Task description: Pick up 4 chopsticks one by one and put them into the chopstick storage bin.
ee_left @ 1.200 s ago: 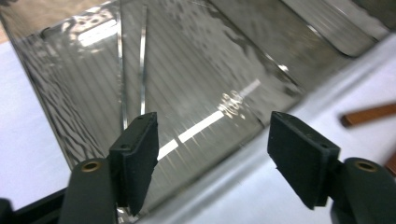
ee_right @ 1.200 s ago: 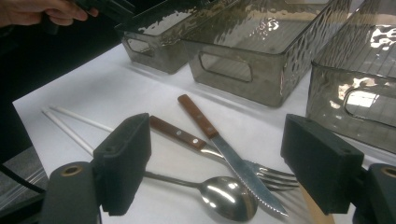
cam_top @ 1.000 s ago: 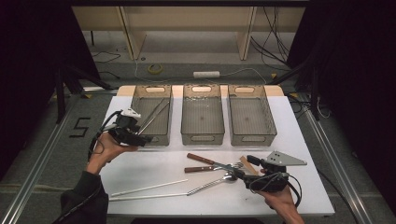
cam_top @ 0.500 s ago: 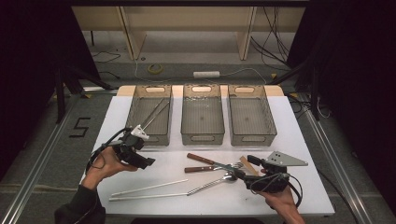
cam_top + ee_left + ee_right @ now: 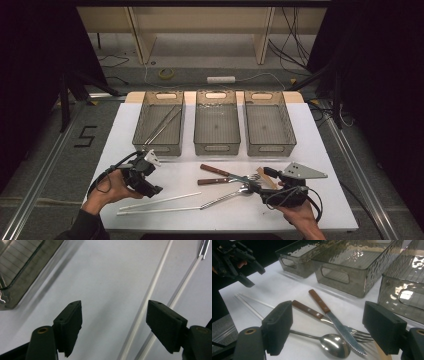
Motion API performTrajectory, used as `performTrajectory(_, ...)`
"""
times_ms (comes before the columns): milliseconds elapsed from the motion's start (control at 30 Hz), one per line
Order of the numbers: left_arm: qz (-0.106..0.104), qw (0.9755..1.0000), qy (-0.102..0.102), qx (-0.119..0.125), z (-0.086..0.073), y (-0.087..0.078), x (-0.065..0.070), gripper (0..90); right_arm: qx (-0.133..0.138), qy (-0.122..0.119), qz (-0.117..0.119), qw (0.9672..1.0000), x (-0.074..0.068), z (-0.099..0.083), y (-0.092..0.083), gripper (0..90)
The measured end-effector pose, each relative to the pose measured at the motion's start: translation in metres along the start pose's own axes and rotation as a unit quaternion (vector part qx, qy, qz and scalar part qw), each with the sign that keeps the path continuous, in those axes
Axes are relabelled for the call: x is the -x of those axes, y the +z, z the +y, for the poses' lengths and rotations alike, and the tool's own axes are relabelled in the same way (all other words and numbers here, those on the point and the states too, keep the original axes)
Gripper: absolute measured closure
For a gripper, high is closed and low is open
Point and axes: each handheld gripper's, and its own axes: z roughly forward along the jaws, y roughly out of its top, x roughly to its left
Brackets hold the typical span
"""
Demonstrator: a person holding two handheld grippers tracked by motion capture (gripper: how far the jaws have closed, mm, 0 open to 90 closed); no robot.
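Note:
My left gripper [image 5: 156,189] is open just above the white table [image 5: 320,150]. It hangs over the near end of two white chopsticks [image 5: 160,201]. In the left gripper view, one chopstick [image 5: 150,295] runs up between the wide jaws of the left gripper [image 5: 113,315], untouched; the jaws have just closed a little. My right gripper [image 5: 256,186] is open at the right. It points at a spoon [image 5: 334,346], a wood-handled knife [image 5: 319,301] and a wood-handled fork [image 5: 305,308]. Nothing is between the jaws of the right gripper [image 5: 327,332].
Three grey see-through bins stand in a row at the back: left bin [image 5: 157,148], middle bin [image 5: 216,147], right bin [image 5: 271,147]. Metal chopsticks [image 5: 162,125] lie in the left one. A light wooden piece [image 5: 265,177] lies by the right gripper.
The left hand has come away from the left bin, toward the near edge and down, to the white chopsticks. The right hand has kept still.

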Motion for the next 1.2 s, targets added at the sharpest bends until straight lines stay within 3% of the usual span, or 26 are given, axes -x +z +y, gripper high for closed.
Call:
performTrajectory(300, 0.009, 0.999, 0.016, -0.04, -0.007, 0.008, 0.005, 34.0, 0.001, 0.0, 0.001, 1.0, 0.0, 0.0, 0.0, 25.3)
performTrajectory(767, -0.009, 0.9975, 0.021, -0.066, -0.021, 0.008, 0.003, 49.0, -0.001, 0.001, 0.0, 1.0, -0.001, 0.0, 0.001, 25.3)
performTrajectory(933, -0.016, 0.9952, 0.029, -0.091, -0.025, 0.01, 0.004, 54.7, -0.002, 0.0, 0.001, 1.0, -0.001, 0.0, 0.001, 25.3)
performTrajectory(1100, -0.026, 0.9945, 0.026, -0.099, -0.028, 0.014, 0.007, 58.4, -0.002, 0.0, 0.0, 1.0, -0.001, 0.0, 0.001, 25.3)
performTrajectory(1200, -0.031, 0.9934, 0.034, -0.105, -0.029, 0.015, 0.007, 60.7, -0.001, -0.001, 0.0, 1.0, 0.0, 0.0, 0.001, 25.3)
